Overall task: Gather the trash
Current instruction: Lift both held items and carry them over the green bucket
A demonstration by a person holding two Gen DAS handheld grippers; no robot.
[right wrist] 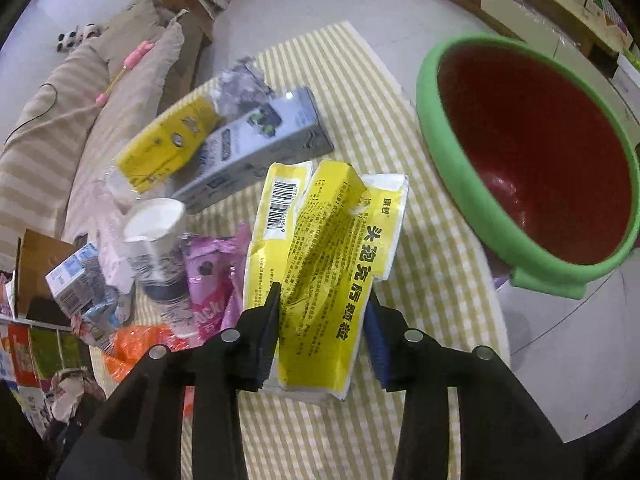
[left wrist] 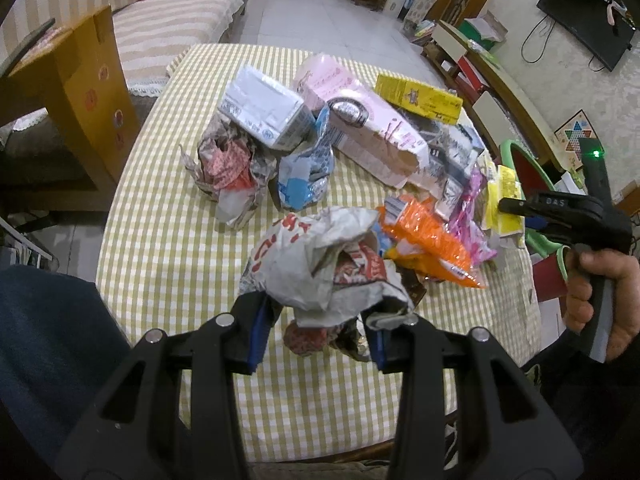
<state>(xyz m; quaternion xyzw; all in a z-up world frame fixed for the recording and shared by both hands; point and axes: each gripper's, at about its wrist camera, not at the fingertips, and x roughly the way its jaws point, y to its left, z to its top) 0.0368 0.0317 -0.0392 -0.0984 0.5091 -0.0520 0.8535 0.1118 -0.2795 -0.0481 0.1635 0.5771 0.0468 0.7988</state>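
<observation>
Right gripper (right wrist: 320, 328) clamps yellow packet (right wrist: 320, 264); left gripper (left wrist: 316, 328) clamps crumpled paper (left wrist: 320, 264). Green bin (right wrist: 460, 152) looks empty; most litter remains on table (left wrist: 168, 240).

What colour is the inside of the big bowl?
The bowl is red inside with a green rim; the right wrist view shows it best.

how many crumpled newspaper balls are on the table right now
2. One crumpled newspaper ball sits on the checked tablecloth beside the white carton; the other newspaper ball is between the left gripper fingers. More may hide under the pile.
</observation>
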